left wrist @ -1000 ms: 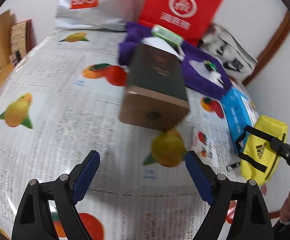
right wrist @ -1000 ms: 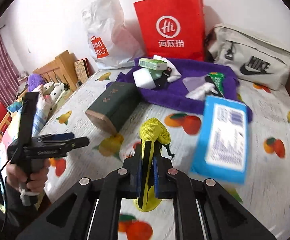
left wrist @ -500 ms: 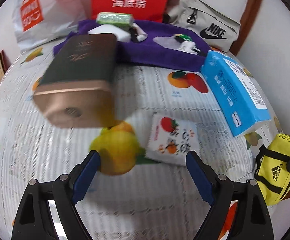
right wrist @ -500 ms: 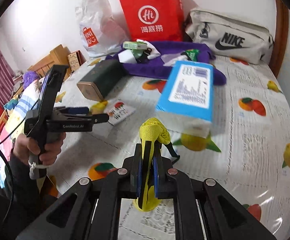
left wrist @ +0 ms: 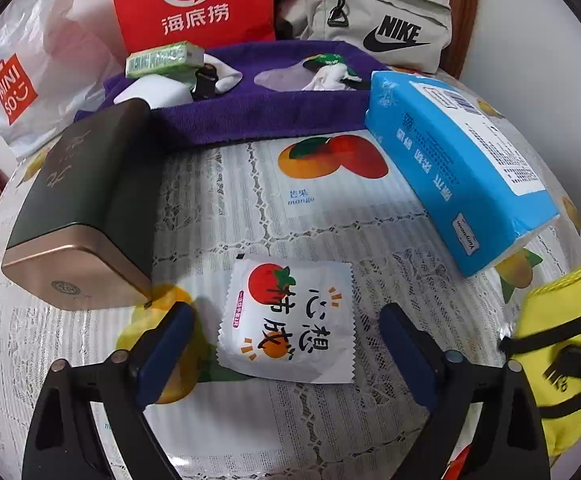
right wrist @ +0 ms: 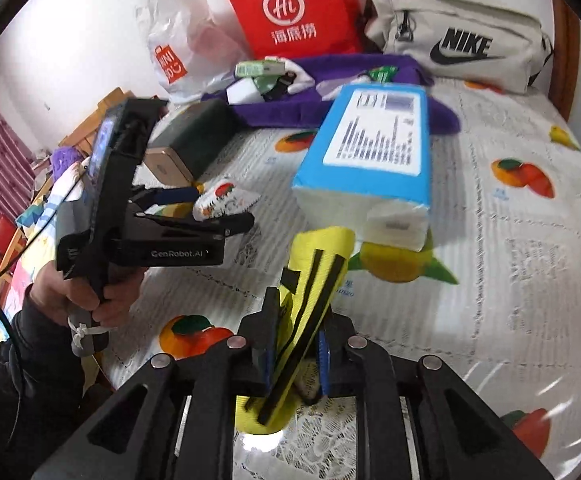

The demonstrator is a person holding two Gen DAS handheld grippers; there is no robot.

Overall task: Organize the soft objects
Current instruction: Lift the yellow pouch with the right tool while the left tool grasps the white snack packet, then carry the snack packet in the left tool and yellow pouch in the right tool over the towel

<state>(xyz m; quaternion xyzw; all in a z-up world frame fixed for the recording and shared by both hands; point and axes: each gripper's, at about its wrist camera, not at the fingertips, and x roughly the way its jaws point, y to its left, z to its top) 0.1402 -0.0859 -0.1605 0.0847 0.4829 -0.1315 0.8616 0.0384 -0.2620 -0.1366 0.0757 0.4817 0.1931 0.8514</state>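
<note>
Where the fruit-print bed cover (left wrist: 274, 208) spreads widest, carries a purple towel (left wrist: 258, 116) at the back, a blue tissue pack (left wrist: 458, 172) to the right, a dark green box (left wrist: 86, 208) to the left. Held tilted downward in a sleeved hand (right wrist: 86, 296): left gripper (left wrist: 286, 344), fingers (left wrist: 166, 344) spread wide and clear, straddling a white snack packet (left wrist: 290, 320) flat on the cover, touching neither pad. Also angled down: right gripper (right wrist: 294, 352), fingers (right wrist: 264, 344) opening around the yellow pouch (right wrist: 314, 280) standing upright between them, just before the tissue pack, pads no longer squeezing its sides.
</note>
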